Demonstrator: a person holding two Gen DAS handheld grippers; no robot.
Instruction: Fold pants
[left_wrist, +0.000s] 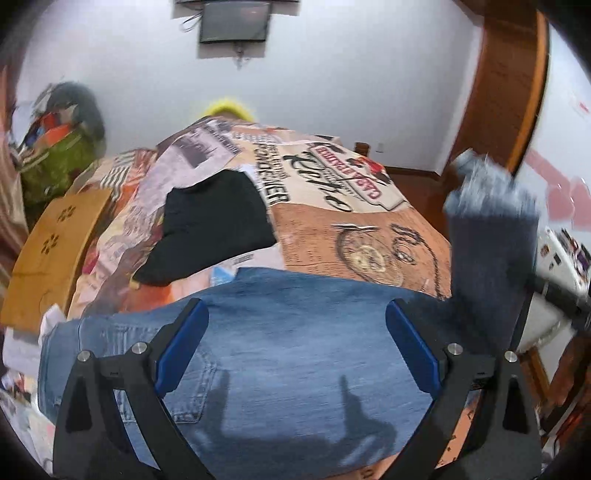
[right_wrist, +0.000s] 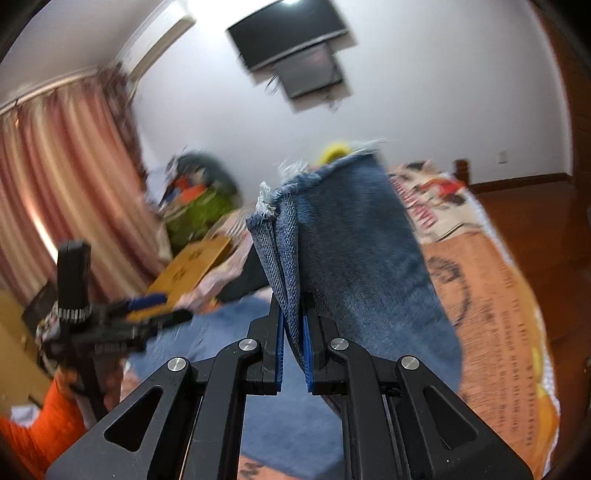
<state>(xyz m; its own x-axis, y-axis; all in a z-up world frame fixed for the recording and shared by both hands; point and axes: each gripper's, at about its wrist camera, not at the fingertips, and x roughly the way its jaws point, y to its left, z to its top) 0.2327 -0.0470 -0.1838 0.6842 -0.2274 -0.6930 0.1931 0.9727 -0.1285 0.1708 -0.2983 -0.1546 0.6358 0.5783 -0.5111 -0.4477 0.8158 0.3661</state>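
1. The raised jeans leg (left_wrist: 491, 229) is motion-blurred in the left wrist view, its lower end hidden
2. The left gripper (right_wrist: 122, 317) and orange sleeve (right_wrist: 48, 417) smear at the right wrist view's edge
3. The green pile (right_wrist: 199, 206) is too blurred to identify

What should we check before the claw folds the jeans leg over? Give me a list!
1. Right gripper pinching the jeans' frayed leg end: ok, jaws closed on the denim layers.
2. Left gripper free: ok, jaws wide open, nothing between them.
3. Jeans lying flat on the bed: ok where seen; near edge hidden.
4. Landing spot clear: cannot tell; a black cloth lies just beyond the jeans.
5. Both leg ends in the grip: cannot tell; several denim layers show, blurred.
6. Grippers apart: ok, in the right wrist view the left gripper is off to one side.
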